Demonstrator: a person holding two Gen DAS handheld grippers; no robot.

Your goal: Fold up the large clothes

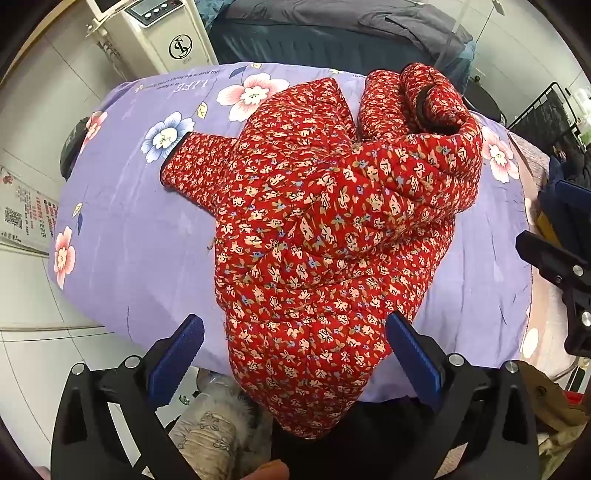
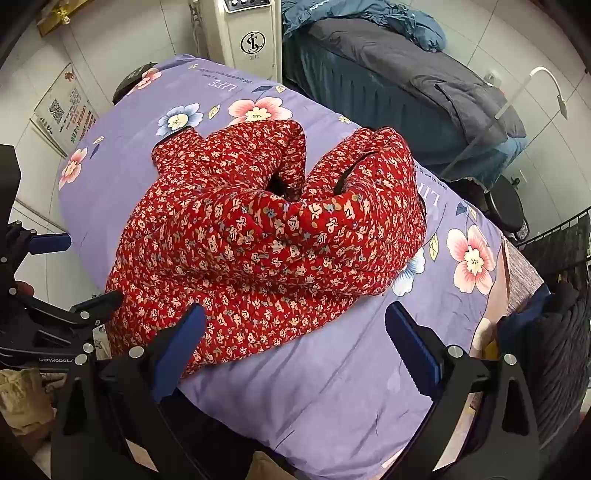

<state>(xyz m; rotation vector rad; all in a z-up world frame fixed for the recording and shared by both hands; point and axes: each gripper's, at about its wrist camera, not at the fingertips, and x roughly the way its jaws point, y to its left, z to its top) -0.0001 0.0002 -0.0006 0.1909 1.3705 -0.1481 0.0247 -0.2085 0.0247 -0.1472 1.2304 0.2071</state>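
A big purple sheet [image 1: 122, 229] with pink and blue flowers covers the tabletop. It hangs over the near edge and the left edge.

A puffy red jacket [image 1: 314, 229] with small flowers lies on the sheet. It is bunched up, not flat. It takes up the middle of the tabletop, and its bottom end droops over the near edge. One sleeve [image 1: 192, 166] sticks out flat toward the left edge. The other sleeve [image 1: 428, 99] is curled up in a lump near the far edge, with its black cuff showing.

Behind the tabletop stands a dark bed [image 2: 388, 77] with a grey blanket [image 2: 472, 99] on it. A white machine [image 2: 251, 33] stands next to the bed, by the far left corner of the tabletop.

The left gripper [image 1: 295, 354] hangs over the near edge, pointing down. It is spread wide. The bottom end of the jacket lies between its blue fingers [image 1: 177, 358], but they do not squeeze it.

The right gripper [image 2: 295, 343] is spread wide too and holds nothing. It hangs over the near edge a bit to the right. Its left finger is right at the edge of the jacket, and bare sheet lies under the rest.
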